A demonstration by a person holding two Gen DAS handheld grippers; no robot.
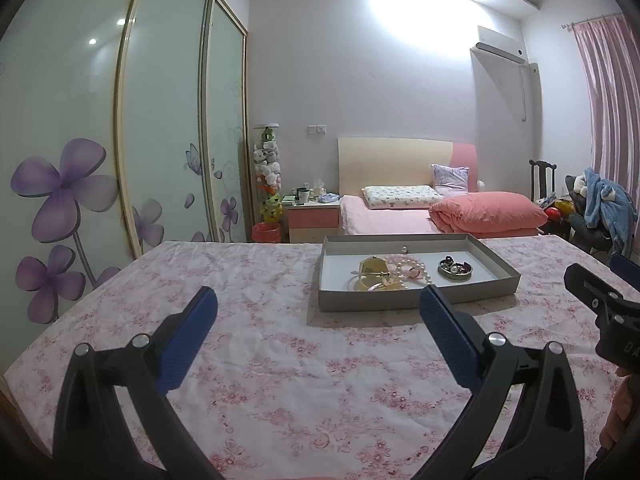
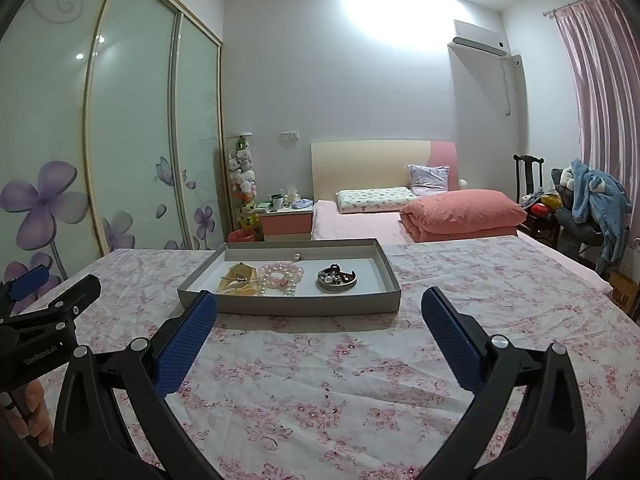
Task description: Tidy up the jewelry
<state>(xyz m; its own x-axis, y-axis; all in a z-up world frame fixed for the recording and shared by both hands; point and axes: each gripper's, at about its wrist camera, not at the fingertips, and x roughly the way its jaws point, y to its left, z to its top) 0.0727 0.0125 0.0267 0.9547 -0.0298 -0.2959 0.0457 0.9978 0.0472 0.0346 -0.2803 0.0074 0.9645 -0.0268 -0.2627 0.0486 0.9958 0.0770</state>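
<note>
both hand-held grippers wide open, nothing held | tray point(image 2: 288, 307) of jewelry sat dead ahead of right hand-held gripper point(image 2: 318, 322), ahead-right of left hand-held gripper point(image 1: 318, 316) | tray's long axis ran crosswise | right looked nearer imo

Tray point(image 2: 394, 280): matt grey cardboard. Inside it, glossy pearl beads point(image 2: 280, 274) beside a shiny metal dish point(image 2: 336, 280). Beneath the tray, wrinkled floral cotton cloth point(image 2: 320, 380). Gripper pads point(image 2: 184, 344): textured blue rubber.

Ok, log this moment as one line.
left gripper: open, empty | right gripper: open, empty | tray: on tablecloth, holds pearl bracelets, small dish | jewelry untouched
</note>
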